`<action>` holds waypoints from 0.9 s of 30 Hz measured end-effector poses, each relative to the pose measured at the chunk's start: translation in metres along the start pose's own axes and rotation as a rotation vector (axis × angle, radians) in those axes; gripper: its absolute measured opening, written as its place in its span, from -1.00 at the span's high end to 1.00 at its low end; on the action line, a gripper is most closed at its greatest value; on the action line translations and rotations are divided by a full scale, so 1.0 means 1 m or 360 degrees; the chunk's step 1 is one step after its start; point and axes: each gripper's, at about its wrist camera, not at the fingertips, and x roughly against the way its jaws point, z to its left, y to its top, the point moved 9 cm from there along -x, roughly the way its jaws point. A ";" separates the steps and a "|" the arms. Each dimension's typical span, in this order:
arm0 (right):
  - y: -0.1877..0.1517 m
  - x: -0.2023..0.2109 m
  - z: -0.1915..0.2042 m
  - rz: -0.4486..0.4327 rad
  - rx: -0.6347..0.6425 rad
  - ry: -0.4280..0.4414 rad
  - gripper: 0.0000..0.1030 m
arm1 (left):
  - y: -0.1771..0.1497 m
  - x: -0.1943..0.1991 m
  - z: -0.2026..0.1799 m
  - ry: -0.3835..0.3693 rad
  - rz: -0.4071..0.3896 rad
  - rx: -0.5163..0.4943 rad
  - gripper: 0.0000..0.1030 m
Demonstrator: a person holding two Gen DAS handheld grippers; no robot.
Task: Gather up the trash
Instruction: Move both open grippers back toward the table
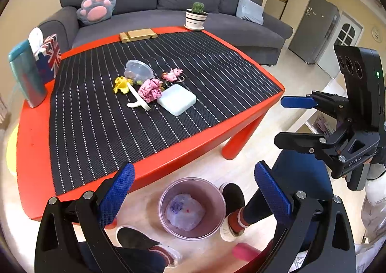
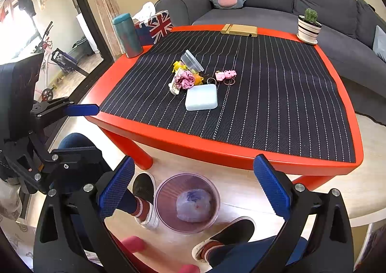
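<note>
A pile lies mid-table on the striped mat (image 1: 101, 113): crumpled pink paper (image 1: 150, 90) (image 2: 184, 80), a clear plastic container (image 1: 138, 71) (image 2: 191, 60), a yellow banana peel (image 1: 122, 85), a white hook (image 1: 137, 100), a pink pig keychain (image 1: 172, 74) (image 2: 225, 75) and a pale blue box (image 1: 176, 99) (image 2: 201, 97). A pinkish bin (image 1: 192, 209) (image 2: 187, 203) stands on the floor before the table and holds a crumpled bag. My left gripper (image 1: 193, 191) and right gripper (image 2: 193, 188) are both open and empty, held above the bin. Each also shows in the other's view: the right gripper (image 1: 287, 121), the left gripper (image 2: 79, 128).
The red table (image 1: 193, 150) carries a teal bottle (image 1: 26, 75), a Union Jack tissue box (image 1: 49, 56), a wooden stand (image 1: 138, 35) and a potted cactus (image 1: 196, 16). A grey sofa (image 1: 168, 5) stands behind. The person's feet (image 1: 232, 208) flank the bin.
</note>
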 end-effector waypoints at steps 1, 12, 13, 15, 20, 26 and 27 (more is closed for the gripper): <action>0.001 0.000 0.000 -0.0001 -0.0001 0.0001 -0.89 | 0.001 0.000 0.001 0.0004 -0.0004 0.0005 -0.85; 0.032 -0.019 0.000 -0.0001 0.0005 -0.0001 -0.91 | 0.013 0.002 0.029 0.0076 -0.0049 0.0063 -0.85; 0.036 -0.023 0.000 0.0006 0.0007 -0.0005 -0.91 | 0.014 0.002 0.032 0.0083 -0.0052 0.0070 -0.85; 0.044 -0.030 -0.002 0.0025 0.0008 -0.0021 -0.91 | 0.016 0.003 0.037 0.0093 -0.0058 0.0077 -0.85; 0.063 -0.047 -0.002 0.0059 0.0047 -0.0044 -0.91 | 0.019 0.004 0.047 0.0112 -0.0072 0.0104 -0.85; 0.081 -0.081 -0.005 0.0146 0.0074 -0.0107 -0.91 | 0.019 0.004 0.059 0.0127 -0.0072 0.0135 -0.85; 0.082 -0.088 -0.007 0.0171 0.0064 -0.0116 -0.91 | 0.019 0.004 0.062 0.0134 -0.0073 0.0141 -0.85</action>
